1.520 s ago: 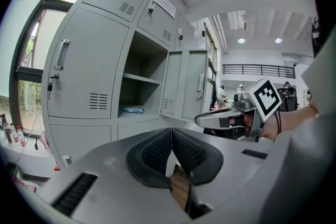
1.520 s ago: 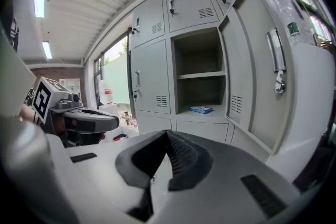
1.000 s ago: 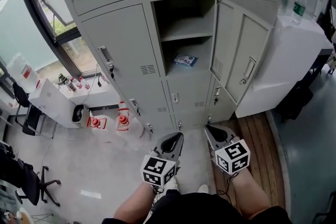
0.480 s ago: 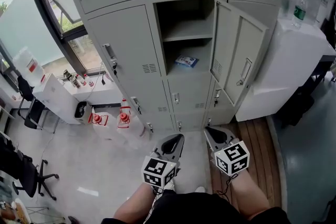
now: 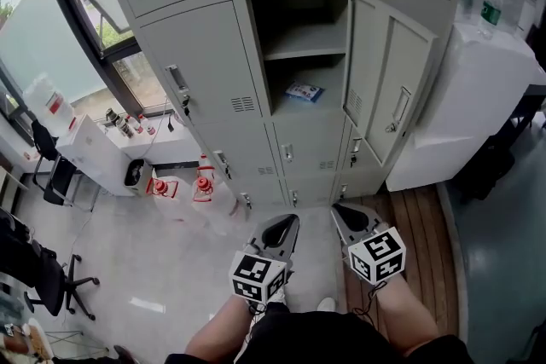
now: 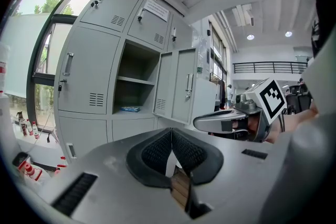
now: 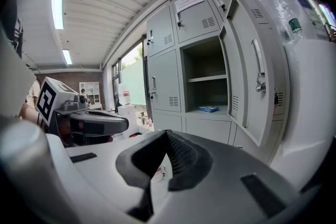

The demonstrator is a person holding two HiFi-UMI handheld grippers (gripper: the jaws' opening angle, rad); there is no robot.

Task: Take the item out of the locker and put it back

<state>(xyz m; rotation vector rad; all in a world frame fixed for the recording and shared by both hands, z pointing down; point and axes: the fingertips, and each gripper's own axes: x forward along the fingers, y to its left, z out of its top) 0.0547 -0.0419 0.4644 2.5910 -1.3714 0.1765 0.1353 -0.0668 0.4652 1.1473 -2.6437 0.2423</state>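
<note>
Black-padded jaws together and empty, the left gripper (image 5: 284, 224) hangs low before the open locker (image 5: 300, 20); the blue packet (image 5: 304, 91) lies on its lower shelf (image 5: 328, 102), removal and return both seemingly ahead; the right gripper (image 5: 343, 216), jaws likewise closed on nothing, hangs alongside

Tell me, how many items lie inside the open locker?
1: a blue packet on the floor of the open locker, below its shelf. Above the shelf I see nothing, though the dark back could hide something.
</note>
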